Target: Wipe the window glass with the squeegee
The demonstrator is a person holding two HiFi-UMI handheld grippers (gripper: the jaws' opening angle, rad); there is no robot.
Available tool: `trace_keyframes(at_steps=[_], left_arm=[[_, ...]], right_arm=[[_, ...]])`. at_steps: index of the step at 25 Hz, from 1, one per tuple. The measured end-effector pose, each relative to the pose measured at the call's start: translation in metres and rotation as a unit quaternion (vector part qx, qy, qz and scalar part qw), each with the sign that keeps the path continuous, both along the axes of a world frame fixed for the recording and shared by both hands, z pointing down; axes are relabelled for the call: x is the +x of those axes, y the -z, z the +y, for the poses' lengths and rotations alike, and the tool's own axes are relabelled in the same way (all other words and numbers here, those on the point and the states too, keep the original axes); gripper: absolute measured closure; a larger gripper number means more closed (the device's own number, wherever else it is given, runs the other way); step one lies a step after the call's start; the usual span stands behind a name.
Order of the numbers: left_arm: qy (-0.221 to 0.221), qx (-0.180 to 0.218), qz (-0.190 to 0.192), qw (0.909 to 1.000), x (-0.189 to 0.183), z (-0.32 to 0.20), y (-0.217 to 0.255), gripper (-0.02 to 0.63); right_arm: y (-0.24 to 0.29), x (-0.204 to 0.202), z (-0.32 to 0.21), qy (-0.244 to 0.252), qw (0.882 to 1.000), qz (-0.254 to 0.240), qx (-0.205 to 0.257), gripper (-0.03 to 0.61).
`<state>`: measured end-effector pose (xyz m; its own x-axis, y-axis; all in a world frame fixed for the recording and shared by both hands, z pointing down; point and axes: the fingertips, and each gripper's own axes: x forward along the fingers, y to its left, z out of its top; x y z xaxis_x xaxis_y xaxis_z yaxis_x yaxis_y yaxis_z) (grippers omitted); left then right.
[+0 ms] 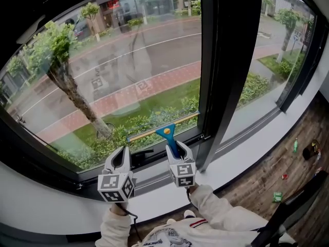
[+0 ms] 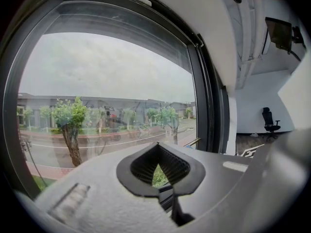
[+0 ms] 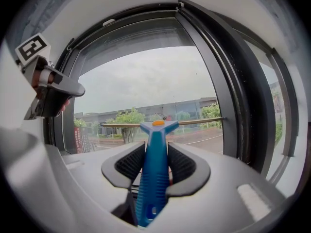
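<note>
The squeegee (image 1: 167, 134) has a blue handle and a long thin blade that lies near the bottom edge of the left window glass (image 1: 128, 60). My right gripper (image 1: 175, 149) is shut on the handle, with the blade pointing up and away. In the right gripper view the blue handle (image 3: 153, 171) runs up between the pads to the blade (image 3: 163, 123), which lies across the glass (image 3: 146, 81). My left gripper (image 1: 121, 157) hangs just left of it, near the lower frame, shut with nothing in it. Its pads (image 2: 146, 166) meet at the tips before the glass (image 2: 107, 81).
A thick black mullion (image 1: 221, 60) stands just right of the squeegee, with another pane beyond it. A dark window handle (image 1: 141, 153) sits on the lower frame between the grippers. Below runs the white sill (image 1: 247, 148). The wooden floor (image 1: 288, 174) at right holds small items.
</note>
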<state>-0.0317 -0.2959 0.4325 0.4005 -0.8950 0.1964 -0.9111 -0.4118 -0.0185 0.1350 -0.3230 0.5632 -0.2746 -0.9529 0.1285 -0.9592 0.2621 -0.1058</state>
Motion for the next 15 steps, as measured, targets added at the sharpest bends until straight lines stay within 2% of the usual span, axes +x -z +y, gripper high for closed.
trace_keyframes(at_steps=[15], left_arm=[[0.010, -0.017, -0.001, 0.9998, -0.004, 0.001, -0.016, 0.612]], right_arm=[[-0.031, 0.002, 0.001, 0.001, 1.000, 0.013, -0.023, 0.431]])
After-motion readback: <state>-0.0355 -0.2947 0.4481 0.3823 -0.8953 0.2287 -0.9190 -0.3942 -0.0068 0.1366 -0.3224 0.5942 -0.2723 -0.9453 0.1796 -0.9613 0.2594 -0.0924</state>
